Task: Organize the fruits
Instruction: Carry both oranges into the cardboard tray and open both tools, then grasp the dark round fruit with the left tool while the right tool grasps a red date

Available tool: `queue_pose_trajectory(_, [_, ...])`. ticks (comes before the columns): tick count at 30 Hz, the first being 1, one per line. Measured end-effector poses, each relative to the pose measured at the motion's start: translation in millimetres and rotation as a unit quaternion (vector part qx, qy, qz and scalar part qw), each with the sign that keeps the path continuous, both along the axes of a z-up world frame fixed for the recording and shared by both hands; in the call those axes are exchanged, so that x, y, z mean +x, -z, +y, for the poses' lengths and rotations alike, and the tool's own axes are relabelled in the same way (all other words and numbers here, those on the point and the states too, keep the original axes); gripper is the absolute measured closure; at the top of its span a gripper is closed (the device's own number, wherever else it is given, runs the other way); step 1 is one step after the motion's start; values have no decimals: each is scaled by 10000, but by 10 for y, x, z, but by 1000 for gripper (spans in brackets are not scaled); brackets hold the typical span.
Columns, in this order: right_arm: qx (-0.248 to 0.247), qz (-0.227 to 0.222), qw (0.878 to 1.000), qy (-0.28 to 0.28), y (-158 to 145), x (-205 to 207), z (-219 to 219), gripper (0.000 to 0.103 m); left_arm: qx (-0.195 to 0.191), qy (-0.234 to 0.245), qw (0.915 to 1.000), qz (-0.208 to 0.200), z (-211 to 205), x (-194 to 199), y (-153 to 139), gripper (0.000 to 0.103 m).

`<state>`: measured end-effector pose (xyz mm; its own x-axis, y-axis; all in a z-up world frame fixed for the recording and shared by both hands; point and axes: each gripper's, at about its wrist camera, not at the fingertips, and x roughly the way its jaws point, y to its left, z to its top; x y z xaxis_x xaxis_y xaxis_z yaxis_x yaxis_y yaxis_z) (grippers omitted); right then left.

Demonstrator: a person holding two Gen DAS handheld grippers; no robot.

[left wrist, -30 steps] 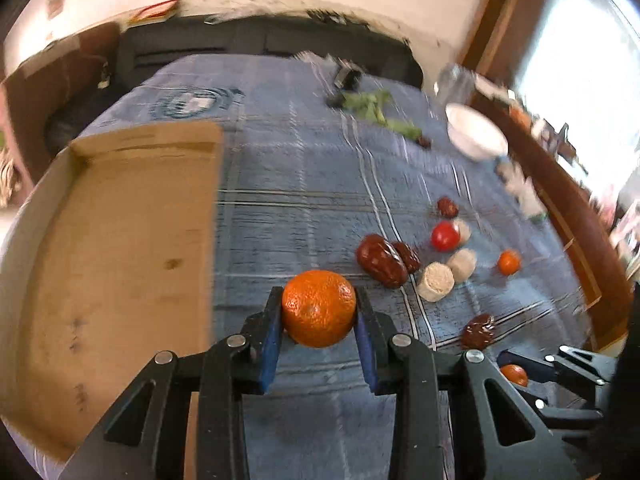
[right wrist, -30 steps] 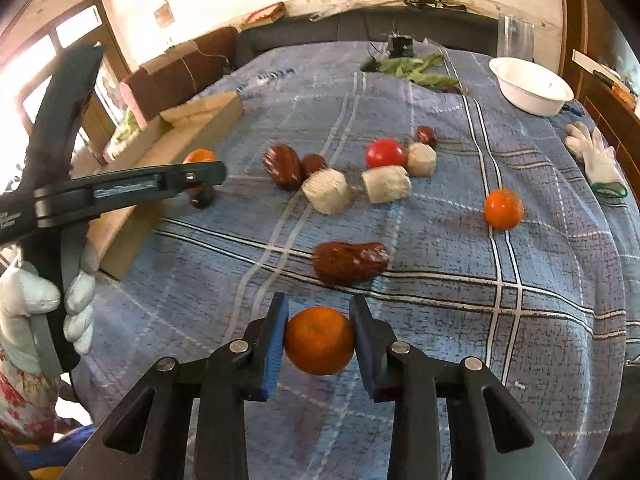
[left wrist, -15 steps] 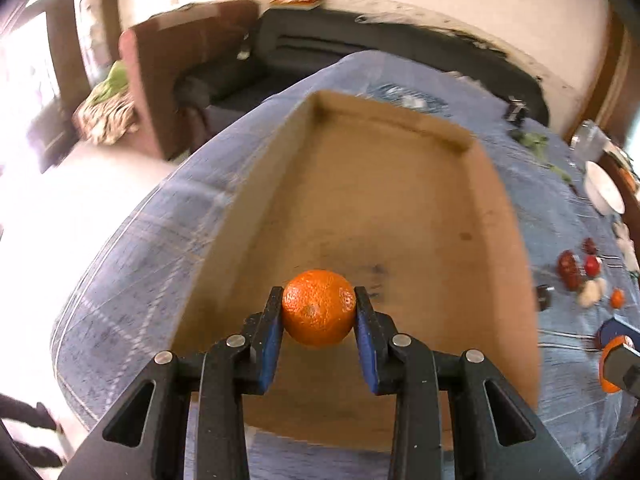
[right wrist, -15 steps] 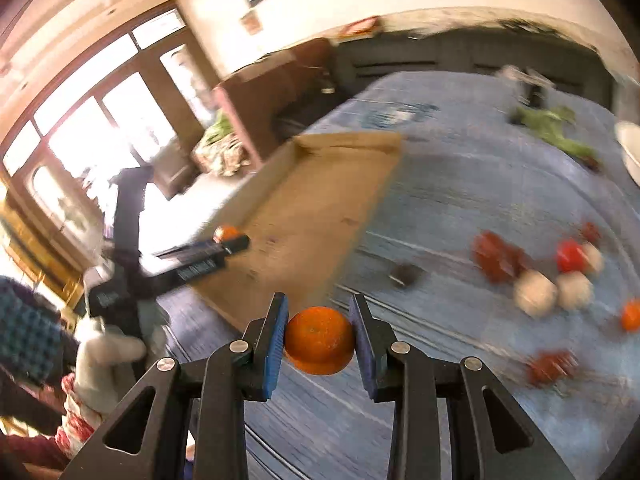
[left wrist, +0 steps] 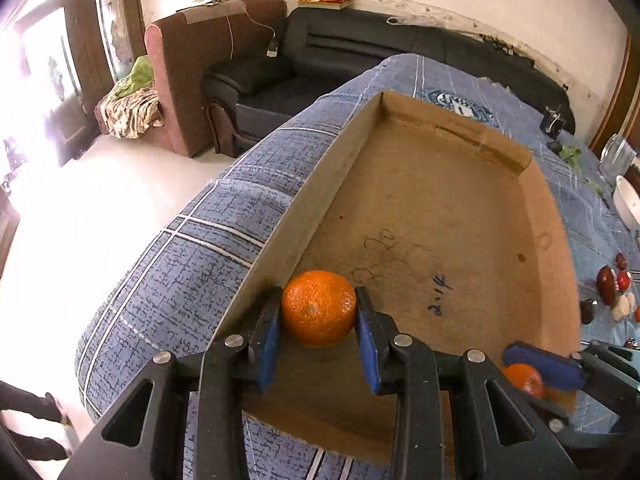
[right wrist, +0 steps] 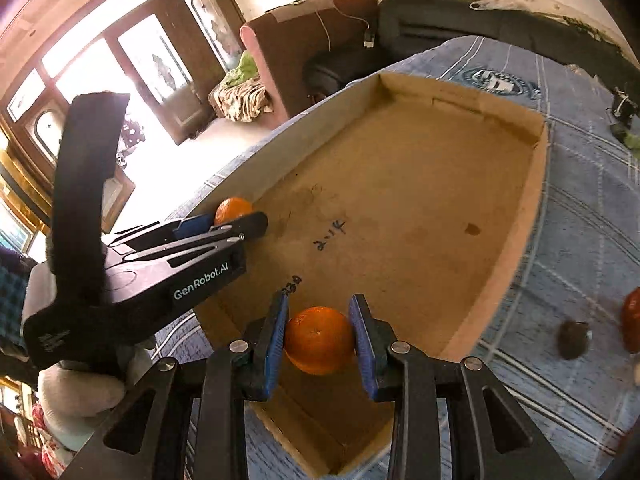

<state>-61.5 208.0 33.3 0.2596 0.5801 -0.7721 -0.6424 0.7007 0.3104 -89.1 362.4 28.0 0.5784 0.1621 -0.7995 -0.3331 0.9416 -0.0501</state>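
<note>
My left gripper (left wrist: 318, 296) is shut on an orange (left wrist: 319, 308) just above the near left corner of the shallow cardboard tray (left wrist: 440, 200), close to its left wall. My right gripper (right wrist: 319, 312) holds a second orange (right wrist: 319, 340) over the tray's (right wrist: 400, 168) near end; its jaws are opening, and the blue pads (right wrist: 280, 332) still touch the fruit. In the right wrist view the left gripper (right wrist: 236, 220) shows at the left with its orange (right wrist: 234, 208). In the left wrist view the right gripper (left wrist: 520, 376) comes in at the lower right.
The tray lies on a blue checked cloth (left wrist: 192, 272). Dates and a tomato (left wrist: 608, 280) lie on the cloth right of the tray, with a dark fruit (right wrist: 574, 338) nearer. A white bowl (left wrist: 626, 200) stands at the far right. A gloved hand (right wrist: 76, 392) holds the left gripper.
Both grippers have swung left from the scattered fruit to the cardboard tray, each carrying its orange. The left one has come down towards the tray's near left corner.
</note>
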Motion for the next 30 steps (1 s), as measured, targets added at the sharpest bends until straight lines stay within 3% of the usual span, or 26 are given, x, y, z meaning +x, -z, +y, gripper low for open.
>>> queue_pose_trajectory(3, [45, -35, 10000, -14, 13, -9, -8, 62, -229, -79, 9996, -164, 39, -95, -62, 69])
queue_pose_trajectory(5, [110, -39, 9999, 16, -4, -30, -52, 51, -326, -195, 9989, -275, 44, -174, -129, 66])
queue_pose_trajectory(8, [233, -205, 9995, 109, -149, -63, -171, 51, -485, -382, 9965, -563, 79, -332, -312, 59])
queue_pose_trajectory(12, [413, -480, 9969, 462, -381, -151, -605, 46, -503, -393, 9946, -822, -16, -443, -518, 48])
queue_pose_trajectory(14, [505, -545, 9945, 737, -461, -174, -918, 43, -440, -290, 9947, -884, -148, -437, -580, 47])
queue_pose_trajectory(19, [682, -511, 9797, 1813, -482, -189, -1934, 30, -554, 379, 9947, -785, -678, -258, -570, 47])
queue_pose_trajectory(23, [683, -391, 9644, 2526, -384, -202, -2626, 29, -595, 1150, 9896, -630, -1294, -82, -513, 47])
queue_pose_trajectory(27, [519, -225, 9562, 2872, -242, -249, -2998, 29, -626, 1945, 9780, -411, -1906, 120, -396, 47])
queue_pose_trajectory(30, [420, -174, 9575, 2849, -157, -239, -3036, 29, -443, 2219, 9738, -217, -2207, 290, -244, 47])
